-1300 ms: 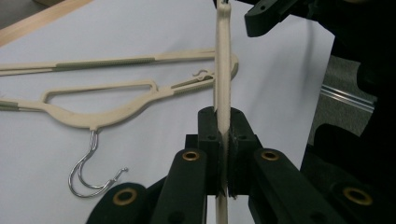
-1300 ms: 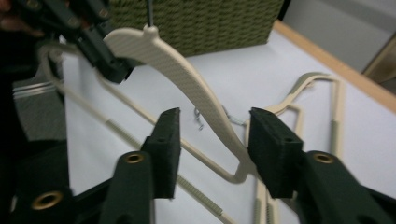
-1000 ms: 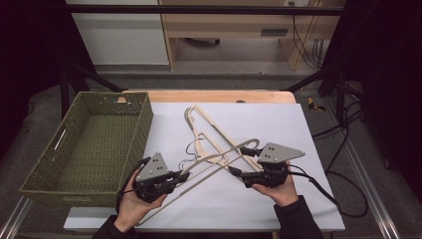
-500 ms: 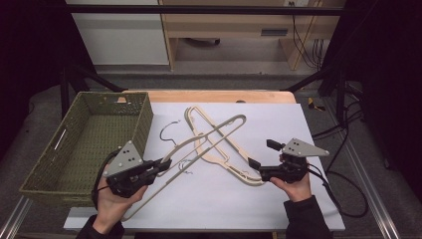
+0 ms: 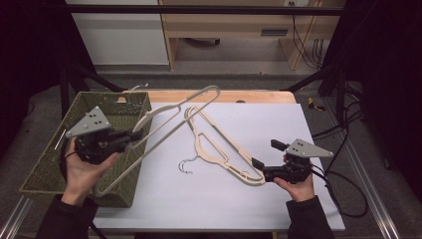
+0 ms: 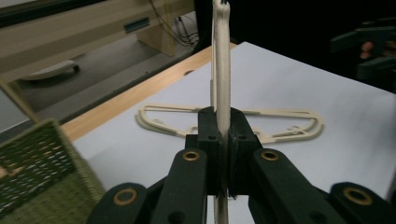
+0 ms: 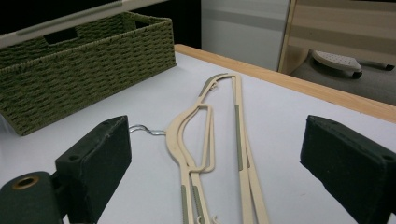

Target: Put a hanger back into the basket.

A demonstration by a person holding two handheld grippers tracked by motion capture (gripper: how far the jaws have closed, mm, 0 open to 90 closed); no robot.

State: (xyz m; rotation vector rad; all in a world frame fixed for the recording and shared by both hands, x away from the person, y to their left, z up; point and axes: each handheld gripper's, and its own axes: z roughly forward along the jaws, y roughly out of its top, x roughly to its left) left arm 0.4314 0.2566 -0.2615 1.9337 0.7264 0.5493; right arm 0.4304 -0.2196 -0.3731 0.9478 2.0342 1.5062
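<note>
My left gripper [image 5: 133, 135] is shut on the lower bar of a cream hanger [image 5: 174, 122] and holds it tilted in the air, its lower end over the green basket [image 5: 50, 172]. In the left gripper view the pads [image 6: 209, 140] clamp the hanger's bar [image 6: 220, 70]. A second cream hanger [image 5: 219, 149] lies flat on the white table sheet [image 5: 209, 204], wire hook [image 5: 186, 167] toward me. My right gripper [image 5: 267, 153] sits at that hanger's near right end; its jaws have just been opening. They stand wide in the right gripper view [image 7: 224, 163], clear of the flat hanger [image 7: 240, 130].
The woven basket [image 7: 84, 60] stands at the table's left edge. A wooden strip [image 5: 259, 95] runs along the table's far edge, with a wooden bench [image 5: 234, 30] and cables [image 5: 303, 35] beyond. A black cable [image 5: 343, 194] trails from my right gripper.
My left gripper has risen and swung left with its hanger, from the sheet to over the basket. My right gripper has opened and shifted slightly right.
</note>
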